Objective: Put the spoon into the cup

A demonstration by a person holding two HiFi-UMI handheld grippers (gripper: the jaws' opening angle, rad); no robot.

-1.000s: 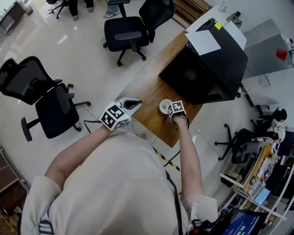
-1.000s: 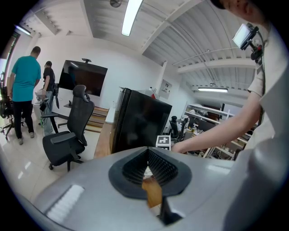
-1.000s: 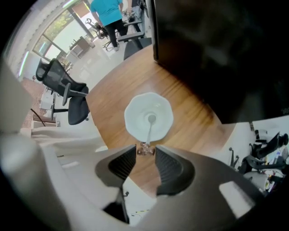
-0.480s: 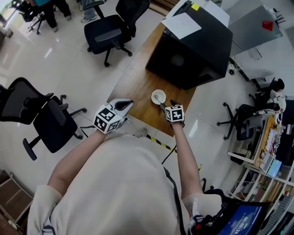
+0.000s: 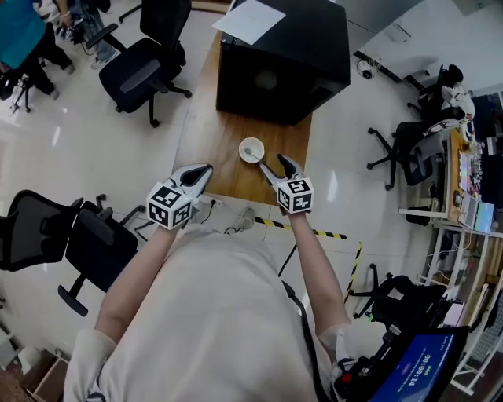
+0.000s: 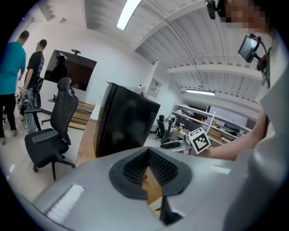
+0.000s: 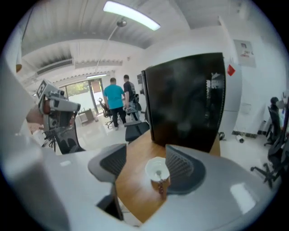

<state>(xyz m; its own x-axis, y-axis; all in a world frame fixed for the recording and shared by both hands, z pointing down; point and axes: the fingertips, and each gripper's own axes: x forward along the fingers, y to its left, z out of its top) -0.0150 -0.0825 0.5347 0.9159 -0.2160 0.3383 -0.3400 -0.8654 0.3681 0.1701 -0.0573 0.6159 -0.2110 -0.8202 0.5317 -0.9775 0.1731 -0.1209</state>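
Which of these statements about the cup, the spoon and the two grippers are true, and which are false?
1. The spoon is inside the cup. True.
2. The right gripper is shut on the spoon. False: its jaws stand wide apart with nothing between them, a little short of the cup.
3. The left gripper has its jaws together and holds nothing. True.
4. The cup lies on its side on the floor. False: it stands upright on the wooden table, in front of the black box.
5. A white sheet of paper lies on top of the black box. True.
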